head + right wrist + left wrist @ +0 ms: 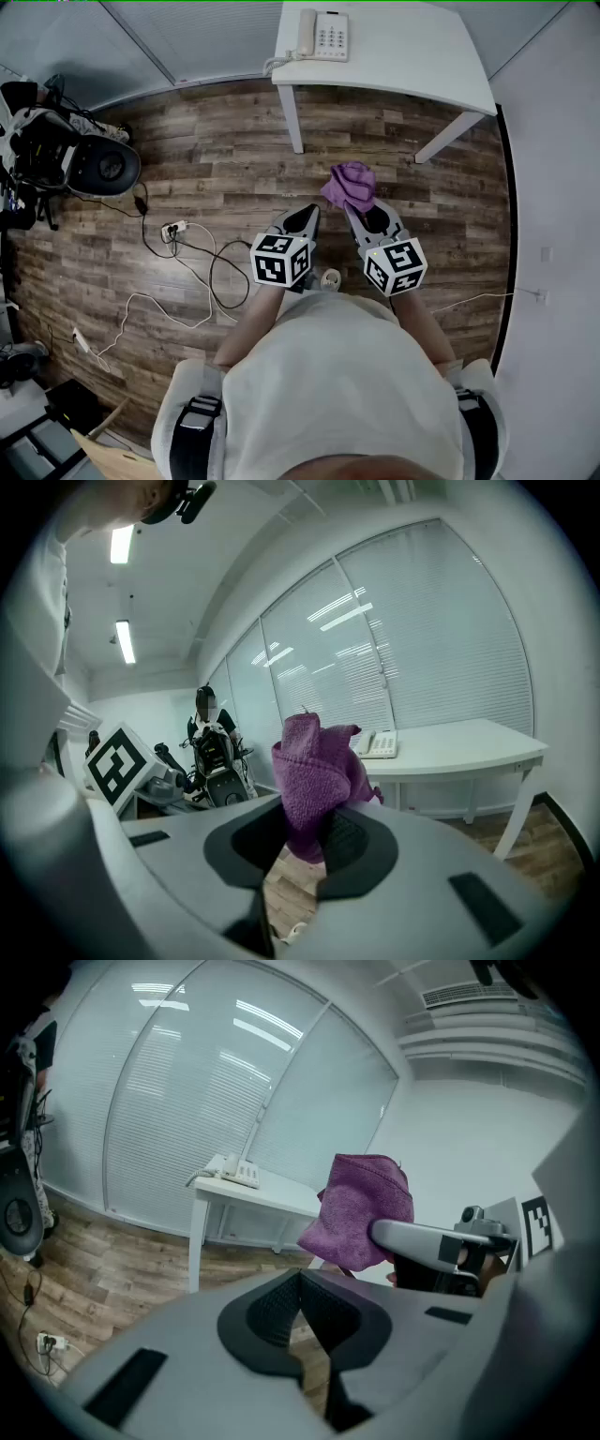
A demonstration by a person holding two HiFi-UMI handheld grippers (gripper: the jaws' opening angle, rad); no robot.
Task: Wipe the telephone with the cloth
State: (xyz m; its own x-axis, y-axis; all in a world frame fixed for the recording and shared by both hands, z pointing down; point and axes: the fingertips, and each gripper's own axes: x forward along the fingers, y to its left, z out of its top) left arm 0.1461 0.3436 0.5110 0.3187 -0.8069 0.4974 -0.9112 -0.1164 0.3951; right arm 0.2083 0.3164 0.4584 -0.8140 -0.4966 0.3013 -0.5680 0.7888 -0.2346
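Purple terry cloth (314,771), bunched and limp, stands clamped between the jaws of the right tongs (305,832), with a wad sticking out past their tips. It looks light, soft and floppy, so the present hold low on the bunch seems right, leaving that free wad as the wiping face. The white corded telephone (323,36) sits at the far edge of the white counter (412,56), well apart from both tongs, its handset resting in the cradle. Being light plastic, it would likely slide or shed its handset under a hard rub, so it may need steadying at a side edge of its body. The left tongs (300,1288) are closed on nothing, their ribbed pads meeting. Only the head view shows the stretch of wooden floor (216,141) between the person and the counter, and the cables (187,253) trailing across it. Only the right gripper view shows another person (211,724) standing by dark equipment, while the left gripper view shows the cloth and right tongs from the side.
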